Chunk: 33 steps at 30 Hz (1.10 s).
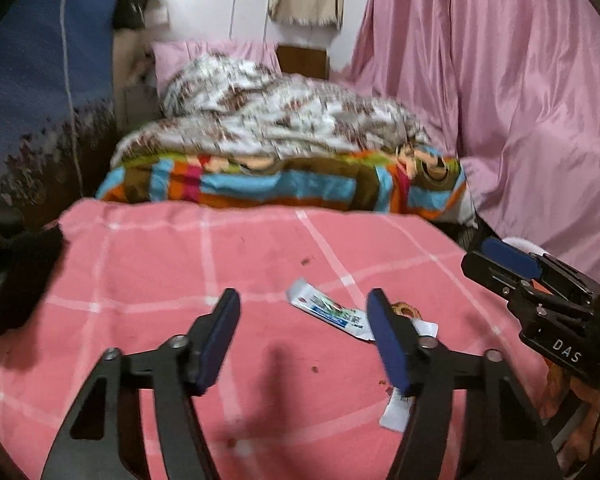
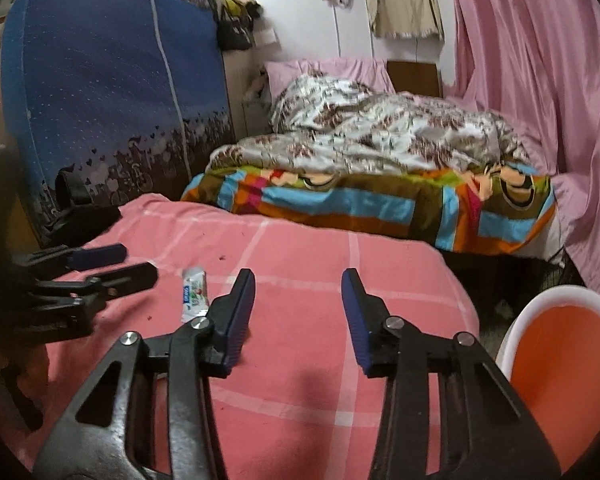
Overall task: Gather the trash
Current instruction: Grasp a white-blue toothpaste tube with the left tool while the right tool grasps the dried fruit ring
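A white wrapper with blue and green print [image 1: 327, 312] lies flat on the pink checked blanket [image 1: 180, 264], just ahead of my open left gripper [image 1: 304, 312] and close to its right finger. A second wrapper [image 1: 406, 312] with a brown printed picture is partly hidden behind that finger, and a white scrap [image 1: 396, 412] lies below it. In the right wrist view the printed wrapper [image 2: 195, 294] lies left of my open right gripper [image 2: 298, 294], which holds nothing. An orange bin with a white rim [image 2: 560, 364] stands at the lower right.
A crumpled floral quilt [image 2: 380, 128] and a striped colourful sheet [image 2: 380, 204] cover the bed beyond. A blue fabric wardrobe [image 2: 108, 92] stands at the left, a pink curtain [image 2: 540, 100] at the right. A black object [image 1: 16, 280] rests at the blanket's left edge.
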Each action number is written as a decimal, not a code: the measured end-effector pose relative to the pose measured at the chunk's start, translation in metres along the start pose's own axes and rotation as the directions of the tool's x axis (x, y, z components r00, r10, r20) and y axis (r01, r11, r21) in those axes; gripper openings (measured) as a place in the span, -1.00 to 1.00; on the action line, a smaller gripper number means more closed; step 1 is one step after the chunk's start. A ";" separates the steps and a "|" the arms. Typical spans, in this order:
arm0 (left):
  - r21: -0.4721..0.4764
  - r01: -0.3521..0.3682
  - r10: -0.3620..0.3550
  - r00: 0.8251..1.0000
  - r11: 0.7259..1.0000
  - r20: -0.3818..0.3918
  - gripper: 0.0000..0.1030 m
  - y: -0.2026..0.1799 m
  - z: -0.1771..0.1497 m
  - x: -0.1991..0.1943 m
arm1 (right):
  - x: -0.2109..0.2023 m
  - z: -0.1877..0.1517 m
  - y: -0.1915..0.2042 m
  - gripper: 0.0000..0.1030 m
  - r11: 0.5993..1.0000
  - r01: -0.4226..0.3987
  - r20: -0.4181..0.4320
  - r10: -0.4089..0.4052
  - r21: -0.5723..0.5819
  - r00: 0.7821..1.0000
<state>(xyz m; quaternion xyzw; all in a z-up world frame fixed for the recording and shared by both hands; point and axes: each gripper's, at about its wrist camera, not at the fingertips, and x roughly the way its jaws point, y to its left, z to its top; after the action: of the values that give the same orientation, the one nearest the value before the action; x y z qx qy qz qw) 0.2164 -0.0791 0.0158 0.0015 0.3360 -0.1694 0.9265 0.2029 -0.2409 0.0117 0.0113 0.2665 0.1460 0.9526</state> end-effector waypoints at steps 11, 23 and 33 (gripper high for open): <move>-0.095 0.015 -0.033 0.981 0.995 -0.189 -0.23 -0.002 0.006 0.041 | 0.017 0.000 -0.009 -0.05 0.999 -0.004 -0.082 0.007 0.039 0.997; -0.058 0.015 -0.026 0.979 0.998 -0.202 -0.83 -0.013 0.000 0.042 | 0.016 -0.001 -0.009 -0.05 0.999 -0.012 -0.101 0.016 0.045 0.995; -0.090 0.031 -0.048 0.980 0.995 -0.191 -0.91 -0.001 -0.003 0.022 | 0.030 -0.006 0.007 -0.05 0.997 -0.075 -0.173 0.075 0.005 0.982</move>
<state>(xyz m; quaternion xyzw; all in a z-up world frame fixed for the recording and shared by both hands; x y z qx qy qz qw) 0.2296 -0.0860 -0.0003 -0.0289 0.4314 -0.1723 0.8851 0.2219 -0.2260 -0.0081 0.0079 0.3476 0.1823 0.9197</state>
